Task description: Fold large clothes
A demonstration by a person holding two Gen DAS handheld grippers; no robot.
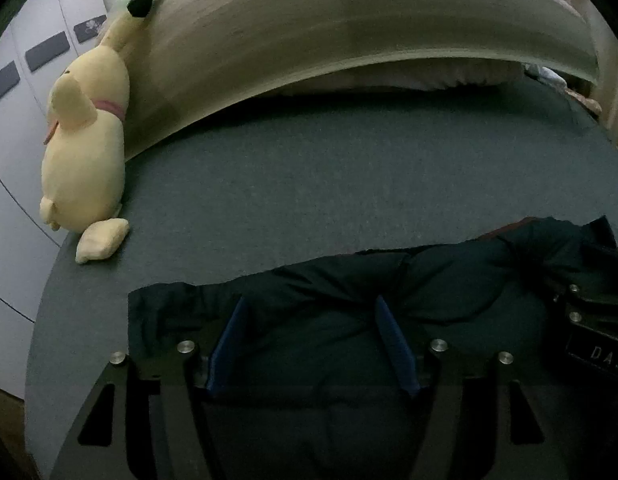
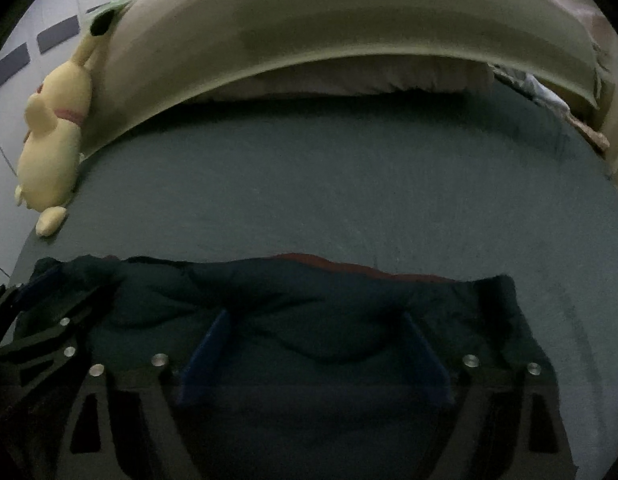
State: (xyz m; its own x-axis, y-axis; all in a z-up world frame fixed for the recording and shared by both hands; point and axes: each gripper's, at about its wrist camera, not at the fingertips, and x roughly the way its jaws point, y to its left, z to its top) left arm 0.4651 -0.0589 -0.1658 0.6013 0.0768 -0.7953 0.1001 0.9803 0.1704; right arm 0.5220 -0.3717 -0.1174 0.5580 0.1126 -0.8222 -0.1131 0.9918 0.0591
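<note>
A dark navy padded jacket (image 1: 349, 288) lies folded across the near part of the grey-green bed sheet (image 1: 329, 184). A strip of red lining (image 2: 329, 262) shows along its far edge. My left gripper (image 1: 311, 300) hovers over the jacket's left half, its blue fingers (image 1: 393, 340) spread apart with only fabric beneath them. My right gripper (image 2: 315, 314) stands open wider over the jacket (image 2: 309, 320), pinching nothing. Each gripper shows at the edge of the other's view: the right gripper (image 1: 589, 320) and the left gripper (image 2: 41, 320).
A yellow plush toy (image 1: 85, 160) leans against the tan headboard (image 1: 349, 32) at the bed's far left corner. A pale pillow (image 2: 349, 80) lies under the headboard. White wardrobe doors (image 1: 13, 140) stand to the left, past the bed edge.
</note>
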